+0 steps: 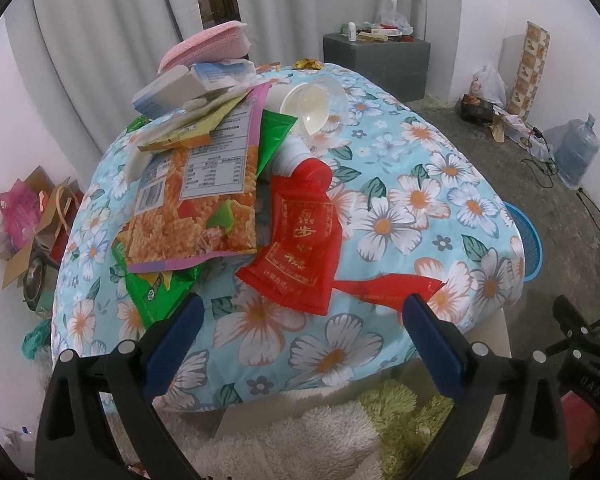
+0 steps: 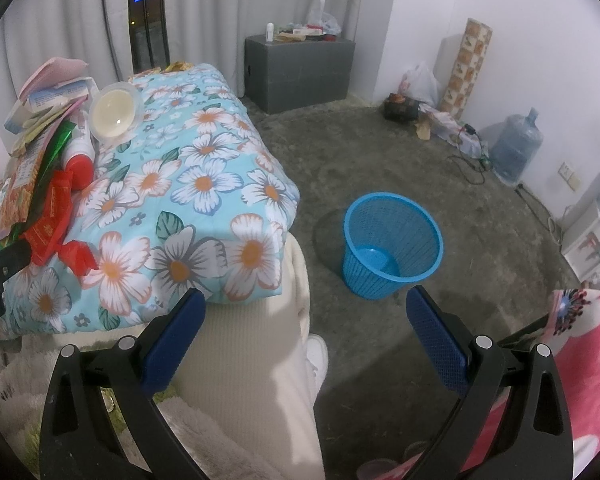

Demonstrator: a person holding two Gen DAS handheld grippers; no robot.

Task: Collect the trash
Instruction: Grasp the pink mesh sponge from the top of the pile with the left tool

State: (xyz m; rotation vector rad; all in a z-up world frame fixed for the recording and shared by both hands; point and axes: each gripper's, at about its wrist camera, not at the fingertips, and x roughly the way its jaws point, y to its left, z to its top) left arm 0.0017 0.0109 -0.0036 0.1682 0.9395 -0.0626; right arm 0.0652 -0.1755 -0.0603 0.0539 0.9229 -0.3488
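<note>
A pile of trash lies on a floral quilt (image 1: 400, 216): an orange snack bag (image 1: 196, 204), red packets (image 1: 304, 248), a green wrapper (image 1: 156, 292), a red-capped white bottle (image 1: 304, 160), a clear plastic cup (image 1: 312, 104) and white boxes (image 1: 172, 90). My left gripper (image 1: 300, 332) is open and empty, just short of the red packets. My right gripper (image 2: 304, 328) is open and empty, over the floor, facing a blue mesh bin (image 2: 392, 244). The pile also shows at the left of the right wrist view (image 2: 52, 200).
A grey box (image 2: 300, 68) with clutter stands by the far wall. A water jug (image 2: 516, 148), bags and cables lie along the right wall. A cardboard box with bags (image 1: 32, 232) sits left of the quilt. A pink blanket (image 2: 580, 380) is at lower right.
</note>
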